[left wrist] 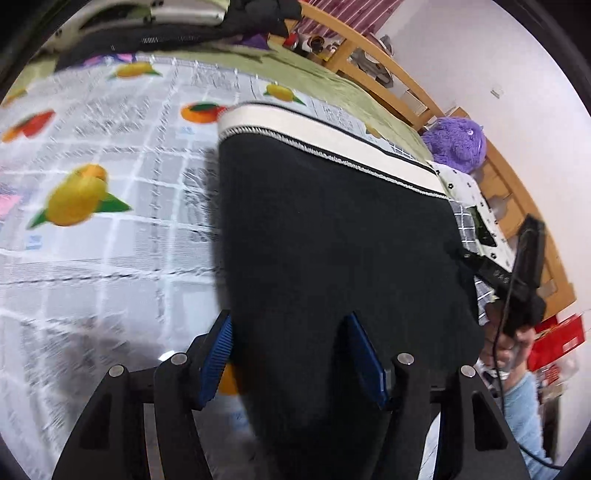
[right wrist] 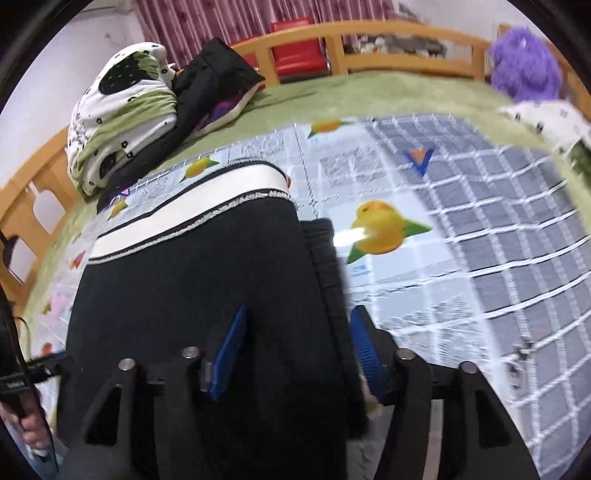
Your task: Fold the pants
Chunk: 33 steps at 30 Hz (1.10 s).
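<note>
Black pants [left wrist: 332, 229] with a white waistband [left wrist: 314, 136] lie folded on a fruit-print mat [left wrist: 110, 229]. My left gripper [left wrist: 288, 321] stands open low over the near end of the pants; black cloth lies between its blue pads [left wrist: 218, 354] without being pinched. In the right wrist view the same pants [right wrist: 184, 280] and waistband [right wrist: 192, 218] run away from me. My right gripper [right wrist: 299, 312] is open too, with the pants' right edge lying loose between its jaws. The right gripper [left wrist: 524, 277] also shows at the left view's right edge, held by a hand [left wrist: 517, 343].
A green blanket [right wrist: 369, 92] covers the bed under the mat, ringed by a wooden rail [right wrist: 388, 33]. A rolled quilt and dark clothes [right wrist: 122, 118] are piled at the far left. A purple plush toy [right wrist: 524, 66] and a patterned pillow [right wrist: 546, 118] sit far right.
</note>
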Each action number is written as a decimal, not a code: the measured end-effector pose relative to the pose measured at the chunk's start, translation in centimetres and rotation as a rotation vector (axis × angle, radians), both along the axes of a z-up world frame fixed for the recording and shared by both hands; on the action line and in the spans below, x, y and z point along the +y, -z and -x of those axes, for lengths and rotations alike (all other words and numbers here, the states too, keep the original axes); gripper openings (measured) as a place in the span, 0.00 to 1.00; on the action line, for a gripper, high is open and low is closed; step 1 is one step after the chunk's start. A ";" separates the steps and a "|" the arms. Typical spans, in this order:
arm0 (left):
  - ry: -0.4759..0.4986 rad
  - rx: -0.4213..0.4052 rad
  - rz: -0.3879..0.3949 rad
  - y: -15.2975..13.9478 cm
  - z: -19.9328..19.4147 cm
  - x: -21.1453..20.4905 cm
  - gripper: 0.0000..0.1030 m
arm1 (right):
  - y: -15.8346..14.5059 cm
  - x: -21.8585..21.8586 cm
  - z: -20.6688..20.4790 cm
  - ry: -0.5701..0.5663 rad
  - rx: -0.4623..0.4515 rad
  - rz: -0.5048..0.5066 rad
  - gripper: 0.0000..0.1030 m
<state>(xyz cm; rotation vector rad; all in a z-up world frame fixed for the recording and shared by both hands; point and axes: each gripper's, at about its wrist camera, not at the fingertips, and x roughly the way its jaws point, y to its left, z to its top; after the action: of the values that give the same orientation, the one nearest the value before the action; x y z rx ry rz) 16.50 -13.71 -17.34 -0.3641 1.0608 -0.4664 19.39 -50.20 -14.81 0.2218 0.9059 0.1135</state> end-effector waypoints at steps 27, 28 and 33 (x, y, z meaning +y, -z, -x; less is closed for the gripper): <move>0.001 0.011 -0.130 -2.2 -1.9 10.6 0.29 | -0.5 9.6 2.7 0.024 0.034 -0.166 0.30; -0.002 -0.007 -0.152 -2.3 -1.2 10.6 0.32 | -0.2 9.5 2.5 0.034 0.054 -0.167 0.32; 0.032 -0.095 -0.244 -3.9 4.2 11.7 0.56 | -2.2 9.0 6.2 0.074 0.042 -0.133 0.36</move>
<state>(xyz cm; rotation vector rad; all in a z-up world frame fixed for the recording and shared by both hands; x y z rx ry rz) 12.31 -2.00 -13.48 -0.1080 1.0188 -0.3738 13.24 -41.18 -12.66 0.3821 0.9321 0.1003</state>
